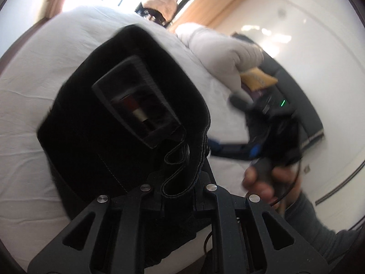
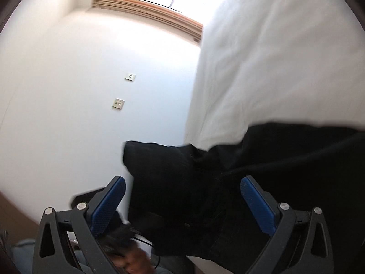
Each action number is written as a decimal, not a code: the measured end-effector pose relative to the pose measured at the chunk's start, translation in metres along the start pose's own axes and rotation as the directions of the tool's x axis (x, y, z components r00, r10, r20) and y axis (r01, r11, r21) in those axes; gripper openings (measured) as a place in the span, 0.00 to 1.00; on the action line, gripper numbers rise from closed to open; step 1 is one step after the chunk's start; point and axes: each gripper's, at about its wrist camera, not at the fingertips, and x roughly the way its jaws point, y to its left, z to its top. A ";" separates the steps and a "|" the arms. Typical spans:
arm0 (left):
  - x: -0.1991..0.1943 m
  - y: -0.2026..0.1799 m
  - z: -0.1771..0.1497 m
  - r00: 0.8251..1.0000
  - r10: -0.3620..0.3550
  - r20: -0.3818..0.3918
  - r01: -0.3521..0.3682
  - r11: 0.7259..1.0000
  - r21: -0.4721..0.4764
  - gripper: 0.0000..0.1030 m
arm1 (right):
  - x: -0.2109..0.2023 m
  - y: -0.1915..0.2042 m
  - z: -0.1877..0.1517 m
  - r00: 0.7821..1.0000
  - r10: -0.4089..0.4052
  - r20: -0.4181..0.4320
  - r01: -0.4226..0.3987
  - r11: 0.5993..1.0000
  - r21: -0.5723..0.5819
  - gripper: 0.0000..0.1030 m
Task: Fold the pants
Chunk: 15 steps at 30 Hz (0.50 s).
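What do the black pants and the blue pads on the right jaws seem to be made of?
Black pants: probably denim or heavy cotton, matte, with thick stitched seams along the edge. Blue pads: likely rubber or soft plastic, with a finely dotted, grippy-looking surface.

pants (image 1: 95,137): black | bedsheet (image 1: 27,86): white | right tongs (image 2: 182,205) pads (image 2: 257,203): blue

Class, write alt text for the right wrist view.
The right gripper, jaws wide open with blue pads, frames black pants lying at the edge of a white bed. Left is a white wall with two sockets.
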 end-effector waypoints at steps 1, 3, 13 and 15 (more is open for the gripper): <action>0.015 -0.010 -0.005 1.000 0.000 -0.030 0.001 0.999 0.035 0.12 | -0.007 0.003 0.002 1.000 -0.013 -0.002 0.013 1.000 -0.023 1.00; 0.035 -0.027 -0.015 0.997 0.007 -0.077 0.001 0.995 0.095 0.12 | -0.018 0.001 0.004 0.999 -0.043 -0.022 0.042 0.998 -0.054 1.00; 0.076 -0.074 -0.036 0.980 0.054 -0.193 -0.005 0.969 0.249 0.12 | -0.025 -0.036 -0.023 0.981 -0.168 -0.098 0.167 0.986 -0.014 0.68; 0.086 -0.087 -0.028 0.978 0.070 -0.196 -0.017 0.965 0.261 0.12 | -0.023 -0.041 -0.023 0.971 -0.206 -0.120 0.204 0.978 -0.030 0.51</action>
